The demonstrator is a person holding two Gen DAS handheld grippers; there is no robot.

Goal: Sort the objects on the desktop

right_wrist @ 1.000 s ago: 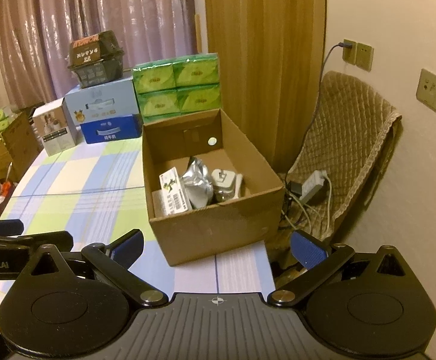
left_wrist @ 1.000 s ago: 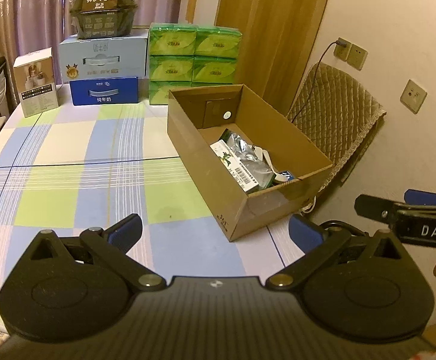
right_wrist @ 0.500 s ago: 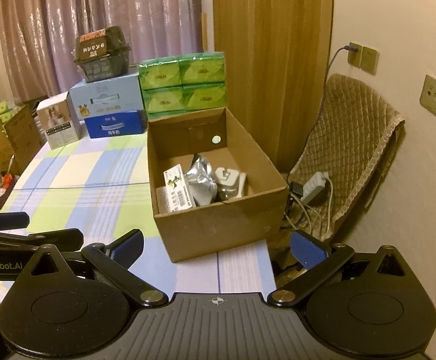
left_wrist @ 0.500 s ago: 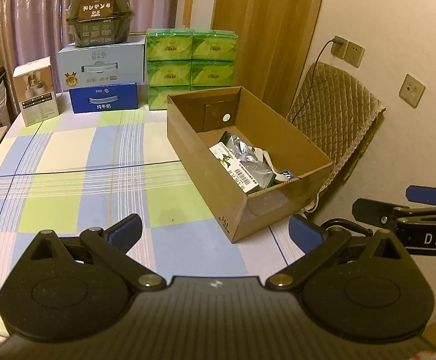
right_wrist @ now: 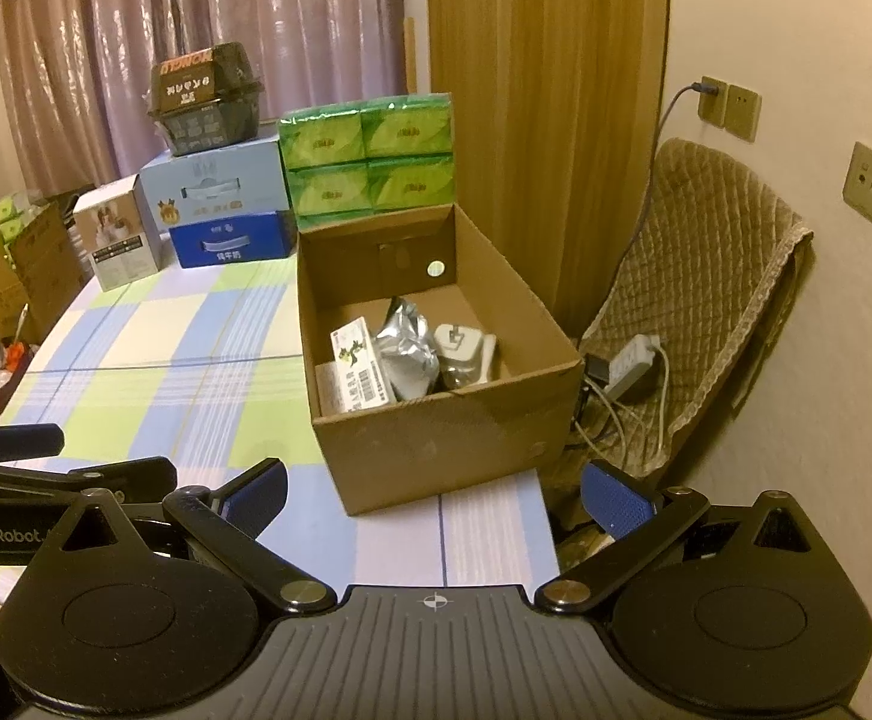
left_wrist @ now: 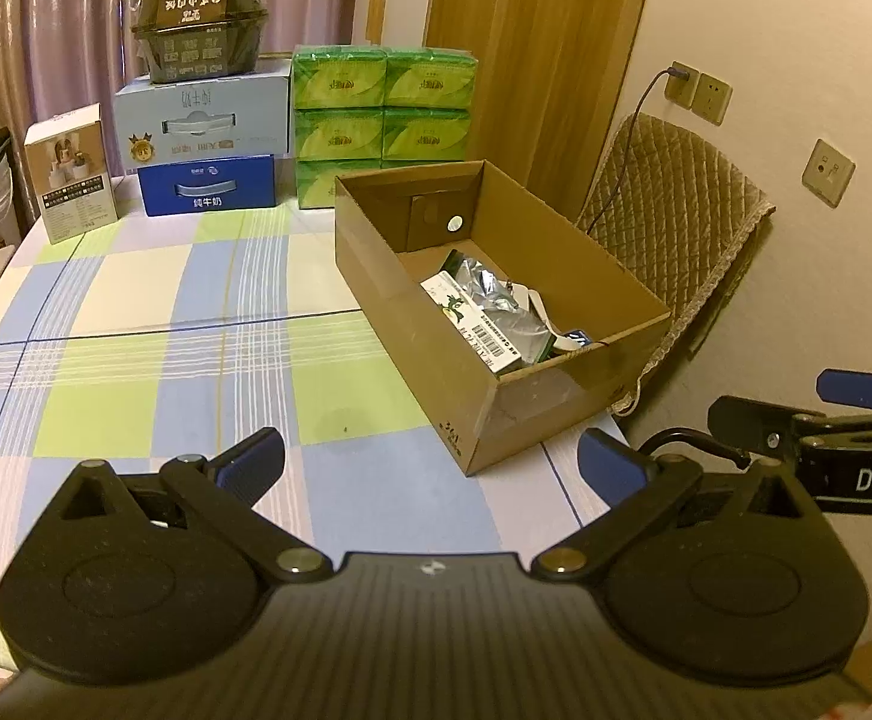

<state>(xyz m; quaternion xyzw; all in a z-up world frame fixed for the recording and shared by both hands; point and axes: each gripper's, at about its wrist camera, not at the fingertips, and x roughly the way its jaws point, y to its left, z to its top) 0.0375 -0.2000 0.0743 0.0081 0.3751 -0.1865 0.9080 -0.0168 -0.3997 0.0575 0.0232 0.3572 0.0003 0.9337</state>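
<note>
both grippers, left gripper (left_wrist: 429, 462) & right gripper (right_wrist: 432, 495), spread wide, empty. cardboard box (right_wrist: 436, 420) mid frame holds stuff. tablecloth (left_wrist: 135, 360) bare nearby; prob done, hold back, don't bump box.

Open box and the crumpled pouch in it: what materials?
Box: plain brown corrugated cardboard by the look, matte, with raw cut edges and folded flaps. Pouch: seems to be metallised foil or foil-laminate, silver and shiny, holding sharp creases with bright glints. Foil or plastic film, I cannot tell.

Both grippers (left_wrist: 429, 465) (right_wrist: 432, 495) apparently empty, jaws apart
</note>
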